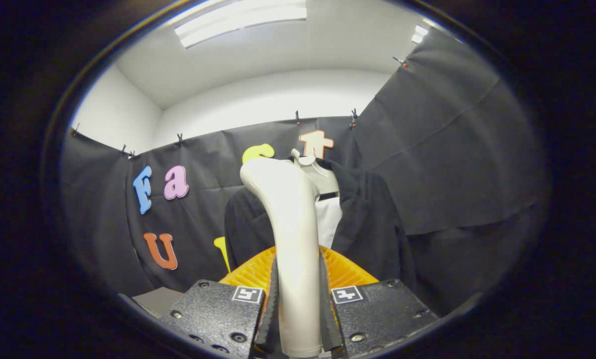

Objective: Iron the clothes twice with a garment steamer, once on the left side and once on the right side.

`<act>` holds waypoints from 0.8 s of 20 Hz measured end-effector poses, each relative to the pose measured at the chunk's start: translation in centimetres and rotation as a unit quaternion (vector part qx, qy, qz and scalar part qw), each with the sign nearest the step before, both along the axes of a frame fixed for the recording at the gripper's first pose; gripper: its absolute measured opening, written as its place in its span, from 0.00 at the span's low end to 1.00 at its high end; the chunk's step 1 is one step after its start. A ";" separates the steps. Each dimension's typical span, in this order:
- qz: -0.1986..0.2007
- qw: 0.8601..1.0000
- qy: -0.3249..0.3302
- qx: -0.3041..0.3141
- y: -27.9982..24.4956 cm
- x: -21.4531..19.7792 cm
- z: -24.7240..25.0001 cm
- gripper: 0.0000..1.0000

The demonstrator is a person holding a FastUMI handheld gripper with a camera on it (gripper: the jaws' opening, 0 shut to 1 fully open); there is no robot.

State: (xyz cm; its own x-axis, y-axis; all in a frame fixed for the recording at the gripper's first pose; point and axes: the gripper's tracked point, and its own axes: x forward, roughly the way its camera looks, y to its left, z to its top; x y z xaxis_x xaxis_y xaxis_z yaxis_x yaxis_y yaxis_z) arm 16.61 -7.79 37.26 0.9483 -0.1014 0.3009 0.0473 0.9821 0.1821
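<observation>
- The tongs (298, 319) are clamped on the handle of the garment steamer (290, 239), one finger pressing on each side of it
- The steamer's pale, smooth handle stands upright between the two fingers and rises ahead of them, bending over to the left at its rounded top
- An orange ribbed part (350, 271) fans out low behind the handle, just above the fingers; what it belongs to cannot be told
- Beyond the steamer hangs the dark jacket (372, 219), spread on a pale hanger (320, 174) in front of the black cloth wall (452, 149)
- The jacket's front is open, and a white shirt panel (328, 219) shows in the gap, just right of the steamer's handle
- The steamer's handle covers part of the jacket's left half; whether the steamer touches the cloth cannot be told
- Small clips (354, 115) pin the black cloth along its upper edge
- Above the cloth are white walls and a ceiling with a long lit lamp (240, 22)
- A grey flat surface (153, 299) shows low beside the left finger
</observation>
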 end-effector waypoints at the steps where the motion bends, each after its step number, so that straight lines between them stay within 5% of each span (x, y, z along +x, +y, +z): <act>1: 0.001 1.000 -0.008 0.002 -0.2 0.4 0.7 0.37; 10: -0.032 0.995 -0.084 -0.053 0.6 3.6 6.2 0.37; 16: -0.050 0.992 -0.074 -0.086 2.7 6.6 5.8 0.37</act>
